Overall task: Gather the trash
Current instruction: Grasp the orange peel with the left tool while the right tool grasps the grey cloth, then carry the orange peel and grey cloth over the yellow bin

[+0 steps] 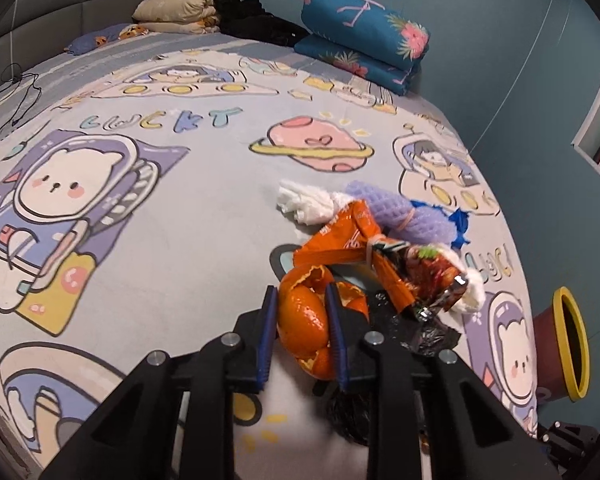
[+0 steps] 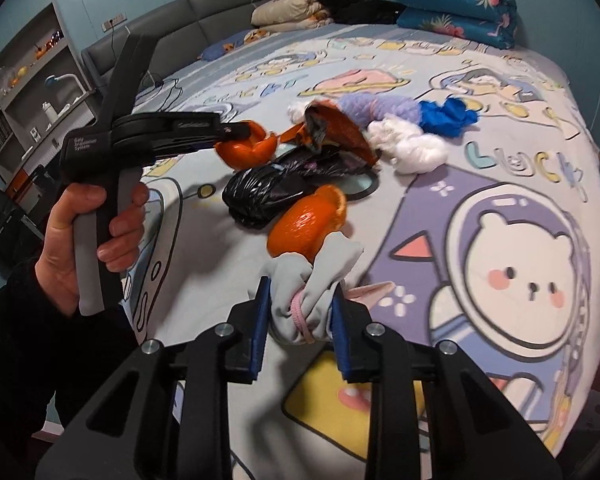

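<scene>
My left gripper (image 1: 300, 304) is shut on an orange peel (image 1: 304, 320) and holds it just above the bed; it also shows in the right wrist view (image 2: 240, 130) with the peel (image 2: 248, 150). My right gripper (image 2: 300, 300) is shut on a grey cloth bundle tied with a pink band (image 2: 308, 288). A trash pile lies on the bed: an orange snack wrapper (image 1: 340, 236), a purple foam net (image 1: 396, 212), white tissue (image 1: 304, 200), a blue scrap (image 1: 460, 224), a black bag (image 2: 260, 192) and a second orange peel (image 2: 308, 220).
A red bin with a yellow rim (image 1: 568, 332) stands beside the bed at the right. A folded blue quilt (image 1: 364, 32), pillows (image 1: 176, 10) and black clothes (image 1: 252, 18) lie at the bed's head. A shelf (image 2: 32, 92) stands at the left.
</scene>
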A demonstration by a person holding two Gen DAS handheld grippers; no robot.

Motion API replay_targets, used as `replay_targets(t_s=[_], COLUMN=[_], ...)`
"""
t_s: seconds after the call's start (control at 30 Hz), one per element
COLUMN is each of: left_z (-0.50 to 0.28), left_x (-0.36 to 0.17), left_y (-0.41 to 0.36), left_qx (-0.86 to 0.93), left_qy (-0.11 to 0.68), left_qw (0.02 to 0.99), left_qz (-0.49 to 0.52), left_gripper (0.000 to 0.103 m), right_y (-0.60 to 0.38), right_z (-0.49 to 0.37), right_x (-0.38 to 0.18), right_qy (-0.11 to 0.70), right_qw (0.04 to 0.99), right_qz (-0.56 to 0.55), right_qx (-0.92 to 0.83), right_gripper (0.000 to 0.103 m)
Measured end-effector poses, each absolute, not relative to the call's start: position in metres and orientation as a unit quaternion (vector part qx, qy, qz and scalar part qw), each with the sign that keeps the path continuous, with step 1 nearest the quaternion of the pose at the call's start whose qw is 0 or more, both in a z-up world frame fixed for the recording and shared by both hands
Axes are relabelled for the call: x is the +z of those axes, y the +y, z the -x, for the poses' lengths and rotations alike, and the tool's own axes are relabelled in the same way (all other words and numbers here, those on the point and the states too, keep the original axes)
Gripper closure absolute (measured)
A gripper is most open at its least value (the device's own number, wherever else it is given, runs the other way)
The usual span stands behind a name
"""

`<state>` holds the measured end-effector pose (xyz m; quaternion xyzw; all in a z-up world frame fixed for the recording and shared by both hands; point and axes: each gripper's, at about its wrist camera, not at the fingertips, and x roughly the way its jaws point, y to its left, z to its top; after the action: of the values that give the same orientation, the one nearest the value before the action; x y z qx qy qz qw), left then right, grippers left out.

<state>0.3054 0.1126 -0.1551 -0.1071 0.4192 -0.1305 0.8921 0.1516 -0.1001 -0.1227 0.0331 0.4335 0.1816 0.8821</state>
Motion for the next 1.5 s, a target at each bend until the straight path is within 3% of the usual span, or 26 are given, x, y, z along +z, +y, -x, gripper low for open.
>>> replay_targets(t_s=[0.57, 1.5], left_z=[-0.254, -0.206], left_x=[-0.107, -0.049], left_y=[0.109, -0.041], left_qx=[-0.146, -0.261], left_qy=[0.376, 0.341], left_qw=[0.909, 0.903], left_qz=[0.101, 0.024], left_gripper=[0.08, 0.08], right_y=[-0.166, -0.268], right_z=[-0.129, -0.101], right_x=[-0.078, -0.044], right_qy=[0.385, 0.33], right_qw=[0.911, 0.937], right_qz=[-0.062, -0.104], right_qx=[0.133, 0.047], right_gripper=[0.077, 0.077])
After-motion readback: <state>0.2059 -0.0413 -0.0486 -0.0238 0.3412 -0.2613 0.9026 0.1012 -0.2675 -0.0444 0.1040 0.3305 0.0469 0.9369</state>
